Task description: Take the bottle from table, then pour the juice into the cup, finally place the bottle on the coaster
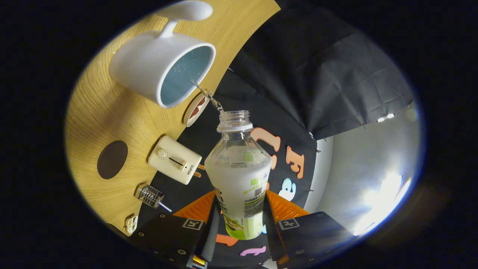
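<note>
Wood-grain surface (pixel 108 108) fills the far side of the tilted view, booth cloth wall and bright lights beyond its edge. Tongs (pixel 239 224) clamped on the bottle (pixel 239 175): both fingers press its labelled lower body, one on each side, bottle sits squarely between them. Bottle is clear plastic, cap off, open neck pointing away from the tongs toward the cup (pixel 164 67). Pale juice (pixel 209 96) leaves the neck as a thin stream that reaches the cup's rim; more juice is left in the bottle's lower part.

Cup is white with a blue inside, handle on the side away from the bottle, standing on the surface well beyond the fingertips. Just beside the cup, at the surface edge, a small round white dish (pixel 196 109) with something brown in it. Dark round coaster (pixel 112 159) lies flat on the surface, apart from the cup and off to the side of the tongs, nothing on it. Near it, a cream-coloured boxy appliance (pixel 174 160) with a dial and a slider, then a small metal spring-like part (pixel 150 195) and a small white clip (pixel 131 223) closer to the surface edge.
</note>
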Action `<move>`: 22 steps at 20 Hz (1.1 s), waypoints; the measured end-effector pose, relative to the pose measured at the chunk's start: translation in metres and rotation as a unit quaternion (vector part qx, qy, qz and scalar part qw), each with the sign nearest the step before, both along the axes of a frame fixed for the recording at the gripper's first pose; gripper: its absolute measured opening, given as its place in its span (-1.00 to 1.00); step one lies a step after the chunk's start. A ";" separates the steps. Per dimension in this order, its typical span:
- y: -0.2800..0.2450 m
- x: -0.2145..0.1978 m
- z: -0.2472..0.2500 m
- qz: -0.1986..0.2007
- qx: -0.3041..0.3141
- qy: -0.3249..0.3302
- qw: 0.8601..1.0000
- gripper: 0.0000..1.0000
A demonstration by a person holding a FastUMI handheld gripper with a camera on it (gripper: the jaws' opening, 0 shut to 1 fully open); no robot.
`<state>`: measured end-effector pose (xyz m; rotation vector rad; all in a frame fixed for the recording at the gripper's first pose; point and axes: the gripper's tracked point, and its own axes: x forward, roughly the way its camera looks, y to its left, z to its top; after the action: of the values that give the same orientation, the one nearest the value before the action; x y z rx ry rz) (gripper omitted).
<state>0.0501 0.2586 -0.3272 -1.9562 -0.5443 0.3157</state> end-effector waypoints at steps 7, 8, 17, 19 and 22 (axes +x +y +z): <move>-0.001 0.003 0.001 0.017 -0.011 -0.010 1.000 0.15; -0.001 0.004 0.001 0.017 -0.010 -0.009 1.000 0.15; 0.004 -0.008 -0.019 -0.002 0.009 0.044 0.999 0.15; -0.004 -0.004 -0.031 -0.020 0.031 0.077 0.996 0.16; -0.019 -0.005 -0.055 -0.072 0.098 0.167 0.978 0.16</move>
<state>0.0455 0.2395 -0.3821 -1.6960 -0.2044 0.4692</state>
